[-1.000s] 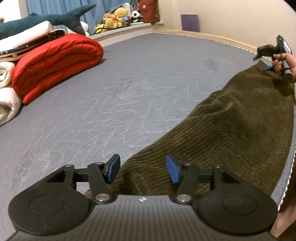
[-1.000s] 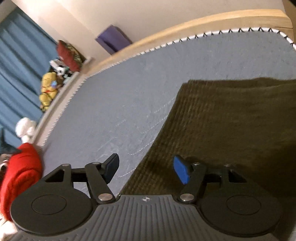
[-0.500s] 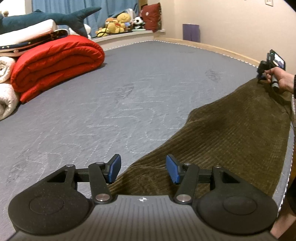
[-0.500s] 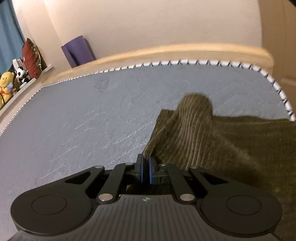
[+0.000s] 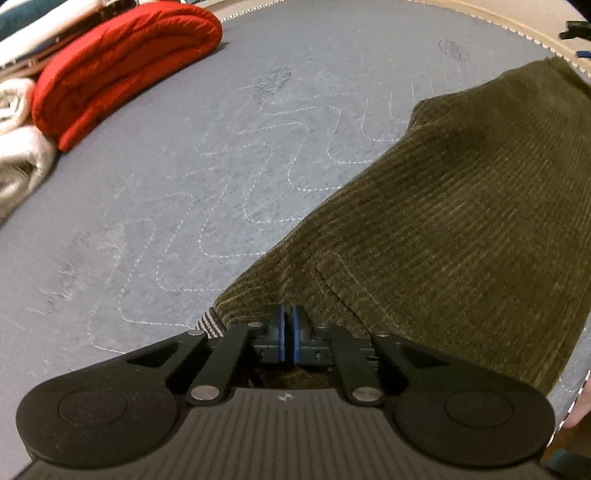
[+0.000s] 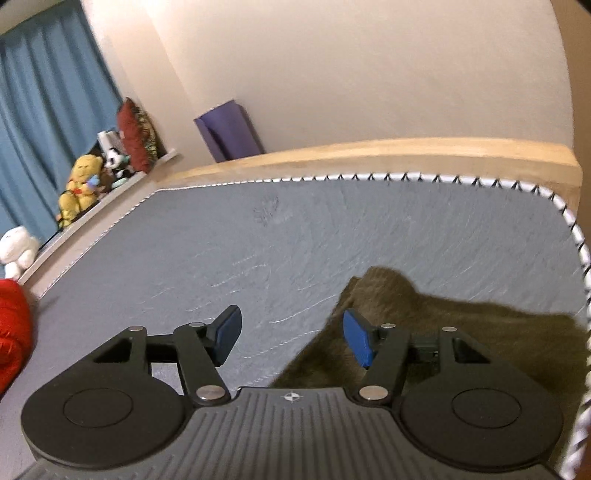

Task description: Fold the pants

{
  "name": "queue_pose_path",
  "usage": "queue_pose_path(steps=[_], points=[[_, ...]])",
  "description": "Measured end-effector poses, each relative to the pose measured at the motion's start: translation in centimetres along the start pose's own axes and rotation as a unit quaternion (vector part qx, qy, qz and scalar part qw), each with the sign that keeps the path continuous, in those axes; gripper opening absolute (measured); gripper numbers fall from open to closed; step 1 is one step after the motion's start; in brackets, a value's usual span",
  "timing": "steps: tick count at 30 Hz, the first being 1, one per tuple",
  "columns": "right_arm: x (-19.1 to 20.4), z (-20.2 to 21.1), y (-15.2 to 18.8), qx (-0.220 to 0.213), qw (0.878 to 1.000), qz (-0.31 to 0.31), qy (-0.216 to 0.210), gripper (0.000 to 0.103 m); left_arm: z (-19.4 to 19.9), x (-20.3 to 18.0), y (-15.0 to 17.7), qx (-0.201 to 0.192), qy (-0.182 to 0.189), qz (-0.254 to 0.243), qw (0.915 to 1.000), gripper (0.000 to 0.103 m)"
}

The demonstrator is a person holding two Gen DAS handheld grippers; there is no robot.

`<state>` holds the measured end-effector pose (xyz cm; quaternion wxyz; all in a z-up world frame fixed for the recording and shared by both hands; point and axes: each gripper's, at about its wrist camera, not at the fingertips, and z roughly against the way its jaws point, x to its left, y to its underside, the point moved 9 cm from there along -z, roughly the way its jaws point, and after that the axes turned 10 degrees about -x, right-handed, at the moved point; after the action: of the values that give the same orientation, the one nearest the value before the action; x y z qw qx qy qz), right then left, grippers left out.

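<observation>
Dark olive corduroy pants (image 5: 461,206) lie flat along the right side of the grey mattress (image 5: 221,166). My left gripper (image 5: 287,326) is shut on the pants' near edge, beside a striped bit of lining. The far end of the pants (image 6: 436,332) shows in the right wrist view, with a corner pushed up into a small hump. My right gripper (image 6: 291,334) hovers just above that end; its jaws are opening with nothing between them, and the right pad is over the cloth. A sliver of the right gripper (image 5: 576,27) shows at the top right of the left wrist view.
A rolled red quilt (image 5: 122,62) and white bedding (image 5: 18,147) lie at the mattress's far left. The wooden bed frame (image 6: 406,155) and the stitched mattress rim (image 6: 569,229) run close behind the pants' far end. Plush toys (image 6: 81,184) sit on a ledge by blue curtains.
My left gripper tipped down and shut on the pants' near edge. My right gripper pinched the far end half a second ago, then opened and lifted, leaving a hump in the cloth.
</observation>
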<state>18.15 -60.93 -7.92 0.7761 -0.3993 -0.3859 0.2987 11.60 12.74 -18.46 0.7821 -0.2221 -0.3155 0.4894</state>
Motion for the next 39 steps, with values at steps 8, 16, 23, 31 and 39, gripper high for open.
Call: queue_pose_path(steps=[8,16,23,31,39], points=[[-8.3,4.0,1.9,0.106,0.993,0.056,-0.004,0.064,4.5,-5.1,-2.7,-0.094,0.155,0.001,0.9835,0.041],[-15.4,5.7,0.5,0.076,0.992,0.019,0.096,0.030,4.2,-6.6,2.0,0.001,0.165,-0.060,0.9845,0.048],[-17.5,5.9,0.9,0.062,0.990,-0.100,0.074,0.059,5.2,-5.3,-0.1,-0.062,0.109,-0.035,0.9915,0.059],[-17.8,3.9,1.9,0.069,0.987,-0.138,0.053,0.068,4.8,-3.0,-4.0,-0.114,0.089,0.065,0.9874,0.067],[-17.5,2.7,2.0,0.059,0.990,-0.107,0.071,0.027,3.8,-1.8,-6.1,-0.134,0.057,0.101,0.9842,0.067]])
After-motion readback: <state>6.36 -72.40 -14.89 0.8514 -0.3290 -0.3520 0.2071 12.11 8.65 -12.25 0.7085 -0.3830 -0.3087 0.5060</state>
